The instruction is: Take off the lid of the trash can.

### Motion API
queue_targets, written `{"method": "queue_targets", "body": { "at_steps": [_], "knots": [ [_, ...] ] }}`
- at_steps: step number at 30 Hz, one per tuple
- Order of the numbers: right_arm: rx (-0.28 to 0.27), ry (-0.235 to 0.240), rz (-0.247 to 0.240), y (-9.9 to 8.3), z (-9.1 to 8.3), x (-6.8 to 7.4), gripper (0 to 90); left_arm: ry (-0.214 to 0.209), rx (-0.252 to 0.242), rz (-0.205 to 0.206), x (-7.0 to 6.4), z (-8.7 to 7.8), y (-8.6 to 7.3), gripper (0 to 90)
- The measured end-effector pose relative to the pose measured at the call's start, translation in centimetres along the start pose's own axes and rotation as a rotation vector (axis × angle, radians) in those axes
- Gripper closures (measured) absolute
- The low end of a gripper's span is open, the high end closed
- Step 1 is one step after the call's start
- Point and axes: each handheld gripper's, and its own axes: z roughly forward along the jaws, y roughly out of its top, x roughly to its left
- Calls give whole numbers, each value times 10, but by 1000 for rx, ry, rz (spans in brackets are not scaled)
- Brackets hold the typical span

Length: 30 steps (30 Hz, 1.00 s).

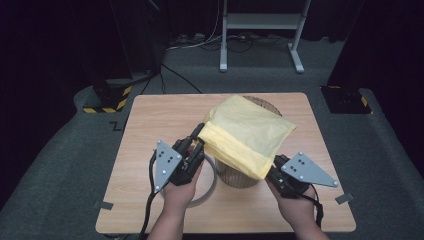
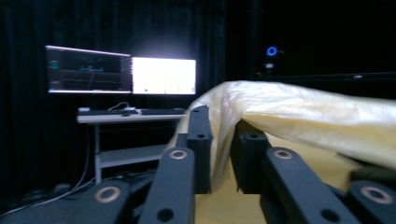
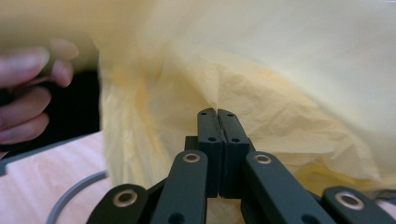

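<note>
A wooden table (image 1: 150, 120) carries the work, with grey carpet around it. On the table a yellow bag (image 1: 247, 134) is spread over the top of a brownish see-through bin (image 1: 239, 176), which stands between the two grippers; part of the bin's rim (image 1: 265, 103) peeks out behind the bag on the far side. The bag drapes down over the near side of the bin.

The left gripper (image 1: 196, 141) is held in the person's left hand (image 1: 180, 192) and pinches the left edge of the bag. In the left gripper view the bag (image 2: 299, 112) hangs as a thin sheet between the two black jaws, which stand a little apart with the plastic between them.

The right gripper (image 1: 274, 167) sits in the right hand (image 1: 295, 207) at the bag's near right corner. In the right gripper view its jaws are pressed flat together with the crinkled bag (image 3: 280, 116) just beyond their tips; whether plastic is caught between them I cannot tell.

A grey ring (image 1: 210, 187) lies flat on the table just under the left gripper, beside the bin's foot.
</note>
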Motion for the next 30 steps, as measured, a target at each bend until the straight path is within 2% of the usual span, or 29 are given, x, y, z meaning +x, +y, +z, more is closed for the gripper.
{"method": "queue_targets", "body": {
  "at_steps": [2, 3, 5, 6, 8, 11, 16, 18, 23, 24, 27, 29, 30],
  "knots": [
    [-17, -32, 14, 0, -5, -11, 894, 28, 11, -2, 3, -2, -5, 706],
    [-22, -46, 21, -1, -7, -16, 894, 30, 17, -3, 4, -2, -9, 704],
    [-28, -85, 74, -4, -13, -35, 894, 43, 38, 10, 5, -3, -18, 689],
    [-30, -101, 74, -5, -14, -41, 895, 46, 44, 6, 5, -3, -21, 684],
    [-26, -130, 102, -10, -18, -55, 897, 31, 66, -13, 7, -1, -29, 655],
    [-6, -155, 113, -18, -19, -65, 897, 24, 86, 9, 3, 2, -35, 640],
    [5, -176, 102, -24, -22, -67, 897, 40, 88, 74, -4, -3, -38, 573],
    [7, -175, 98, -25, -23, -68, 898, 77, 77, 93, -5, -8, -39, 574],
    [14, -193, 77, -25, -24, -65, 899, 142, 13, 76, 2, -27, -38, 587],
    [15, -191, 84, -26, -24, -65, 900, 177, -21, 60, 6, -33, -37, 598],
    [21, -193, 98, -28, -26, -66, 899, 183, -65, 22, 13, -43, -31, 652],
    [23, -179, 95, -29, -27, -63, 898, 157, -74, 68, 9, -44, -26, 654],
    [19, -176, 89, -28, -27, -61, 897, 146, -75, 113, 4, -44, -23, 647]
  ]
}}
